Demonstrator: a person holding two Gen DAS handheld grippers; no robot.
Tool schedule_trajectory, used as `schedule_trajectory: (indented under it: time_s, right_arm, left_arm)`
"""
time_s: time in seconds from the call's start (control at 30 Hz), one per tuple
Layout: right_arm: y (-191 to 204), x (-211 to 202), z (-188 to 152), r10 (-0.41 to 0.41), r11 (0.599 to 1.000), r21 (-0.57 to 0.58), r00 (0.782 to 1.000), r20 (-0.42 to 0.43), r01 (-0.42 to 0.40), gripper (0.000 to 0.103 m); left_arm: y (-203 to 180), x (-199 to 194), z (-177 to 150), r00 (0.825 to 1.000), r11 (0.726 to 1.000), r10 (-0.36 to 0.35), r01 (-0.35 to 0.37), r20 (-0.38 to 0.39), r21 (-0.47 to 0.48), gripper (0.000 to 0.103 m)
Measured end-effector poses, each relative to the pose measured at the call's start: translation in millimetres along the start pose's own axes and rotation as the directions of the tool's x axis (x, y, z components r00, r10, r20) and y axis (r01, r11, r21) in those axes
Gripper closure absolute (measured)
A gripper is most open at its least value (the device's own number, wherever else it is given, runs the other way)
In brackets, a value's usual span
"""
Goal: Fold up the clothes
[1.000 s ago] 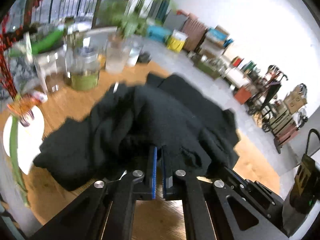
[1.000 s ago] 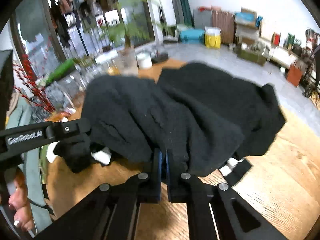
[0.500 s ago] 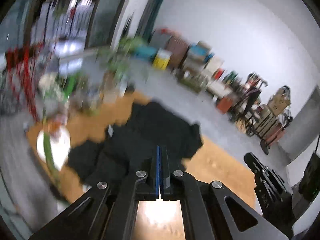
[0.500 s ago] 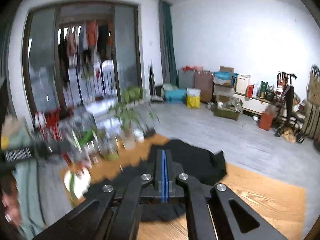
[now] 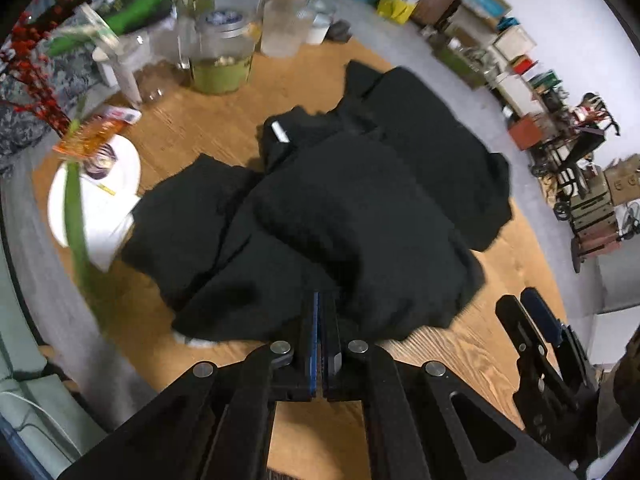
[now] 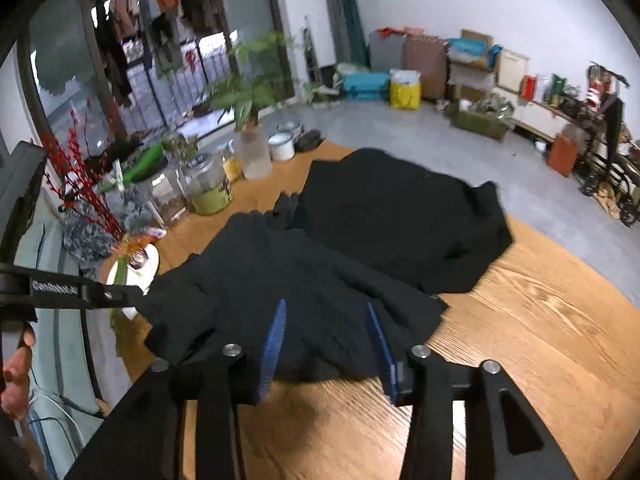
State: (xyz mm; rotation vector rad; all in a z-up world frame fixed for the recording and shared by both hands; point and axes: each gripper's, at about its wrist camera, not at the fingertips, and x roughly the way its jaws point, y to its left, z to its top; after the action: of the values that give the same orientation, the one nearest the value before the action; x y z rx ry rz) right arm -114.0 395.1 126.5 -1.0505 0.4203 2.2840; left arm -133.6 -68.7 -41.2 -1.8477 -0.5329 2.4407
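A black garment (image 5: 352, 216) lies bunched and partly folded over itself on the round wooden table (image 5: 460, 356); it also shows in the right wrist view (image 6: 360, 248). My left gripper (image 5: 321, 300) is shut on the garment's near edge. My right gripper (image 6: 326, 312) is open, its blue pads on either side of the near folded edge, holding nothing. The right gripper also shows at the lower right of the left wrist view (image 5: 532, 316).
Glass jars (image 5: 222, 60), a vase with a plant (image 6: 256, 152), red berry twigs (image 5: 32, 80) and a white plate (image 5: 96, 196) stand along the table's far left. Boxes and clutter (image 6: 460, 76) line the far wall. Bare wood (image 6: 540, 340) lies at the right.
Both grippers came back down after a lift, laying the garment over itself on the table. The right gripper opened and let go of the cloth; the left stayed shut.
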Motion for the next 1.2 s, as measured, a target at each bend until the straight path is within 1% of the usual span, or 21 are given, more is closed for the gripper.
schedule_trajectory:
  time_s: [0.07, 0.13, 0.27, 0.3, 0.33, 0.37, 0.4, 0.43, 0.53, 0.6, 0.67, 0.73, 0.77, 0.8, 0.83, 0.87, 0.9, 0.97, 1.07, 1.13, 1.2]
  right_arm:
    - [15, 29, 11, 0.011, 0.999, -0.049, 1.000, -0.021, -0.012, 0.036]
    - [31, 55, 19, 0.003, 0.995, -0.103, 0.999, -0.033, -0.006, 0.029]
    - [42, 95, 29, -0.001, 0.996, -0.085, 0.998, -0.069, -0.005, 0.029]
    - [40, 100, 28, 0.010, 0.997, -0.072, 0.997, -0.076, -0.016, 0.035]
    - [38, 103, 24, 0.056, 0.997, -0.049, 0.995, -0.086, -0.061, 0.067]
    - [35, 107, 19, 0.107, 0.994, -0.023, 0.990, -0.096, -0.110, 0.082]
    - [33, 106, 16, 0.118, 0.993, -0.010, 0.989, -0.092, -0.119, 0.087]
    - [29, 98, 12, 0.129, 0.992, 0.001, 0.989, -0.069, -0.129, 0.096]
    - [20, 62, 10, 0.185, 0.982, 0.035, 0.983, 0.009, -0.185, 0.097]
    - [18, 36, 13, 0.171, 0.985, 0.030, 0.984, 0.052, -0.173, 0.097]
    - [17, 5, 16, 0.135, 0.990, 0.017, 0.986, 0.102, -0.138, 0.097]
    - [12, -33, 22, 0.113, 0.992, 0.036, 0.978, 0.175, -0.122, 0.098]
    - [9, -51, 28, 0.093, 0.993, 0.046, 0.974, 0.208, -0.105, 0.101]
    - [5, -69, 33, 0.071, 0.995, 0.056, 0.968, 0.241, -0.086, 0.102]
    - [1, -100, 38, 0.049, 0.996, 0.057, 0.950, 0.310, -0.070, 0.102]
    - [-2, -128, 44, 0.037, 0.997, 0.056, 0.935, 0.352, -0.061, 0.102]
    - [-5, -151, 48, 0.009, 0.997, 0.065, 0.930, 0.367, -0.035, 0.102]
    - [-8, -181, 53, -0.061, 0.996, 0.079, 0.933, 0.354, 0.035, 0.102]
    - [-2, -184, 37, -0.156, 0.987, 0.007, 0.955, 0.254, 0.159, 0.099]
    - [-1, -168, 19, -0.154, 0.987, -0.021, 0.969, 0.193, 0.161, 0.097]
    - [1, -143, 4, -0.120, 0.992, -0.022, 0.985, 0.124, 0.124, 0.089]
  left_arm:
    - [6, 16, 14, 1.000, 0.999, -0.013, 0.013, -0.010, -0.033, 0.102]
    - [13, 32, 28, 0.999, 0.997, -0.035, 0.034, -0.013, -0.076, 0.102]
    - [27, 40, 42, 0.988, 0.971, -0.152, 0.154, 0.026, -0.180, 0.102]
    - [30, 40, 44, 0.984, 0.962, -0.173, 0.178, 0.043, -0.205, 0.102]
    - [33, 39, 44, 0.983, 0.959, -0.174, 0.181, 0.053, -0.220, 0.102]
    - [34, 39, 45, 0.985, 0.959, -0.166, 0.173, 0.050, -0.226, 0.102]
    - [35, 40, 46, 0.986, 0.959, -0.158, 0.164, 0.047, -0.231, 0.101]
    - [36, 41, 45, 0.988, 0.960, -0.152, 0.156, 0.035, -0.232, 0.101]
    - [38, 40, 39, 0.979, 0.946, -0.202, 0.203, 0.030, -0.253, 0.101]
    - [36, 30, 32, 0.969, 0.937, -0.242, 0.246, 0.047, -0.250, 0.097]
    - [29, 10, 23, 0.965, 0.943, -0.254, 0.263, 0.071, -0.206, 0.086]
    - [23, -14, 15, 0.953, 0.939, -0.280, 0.297, 0.118, -0.172, 0.061]
    - [20, -28, 11, 0.945, 0.937, -0.293, 0.314, 0.147, -0.155, 0.055]
    - [17, -39, 6, 0.939, 0.935, -0.303, 0.326, 0.165, -0.141, 0.044]
    - [12, -51, 1, 0.933, 0.934, -0.314, 0.337, 0.178, -0.120, 0.032]
    - [2, -64, -6, 0.933, 0.939, -0.319, 0.335, 0.169, -0.076, 0.027]
    - [-7, -70, -11, 0.944, 0.952, -0.300, 0.306, 0.137, -0.026, 0.025]
    - [-21, -71, -23, 0.975, 0.976, -0.213, 0.209, 0.070, 0.054, 0.025]
    - [-16, -59, -38, 0.989, 0.989, -0.137, 0.134, 0.049, 0.058, 0.025]
    - [-3, -45, -41, 0.992, 0.992, -0.122, 0.122, 0.022, 0.003, 0.026]
    - [10, -31, -40, 0.991, 0.989, -0.133, 0.132, -0.010, -0.068, 0.026]
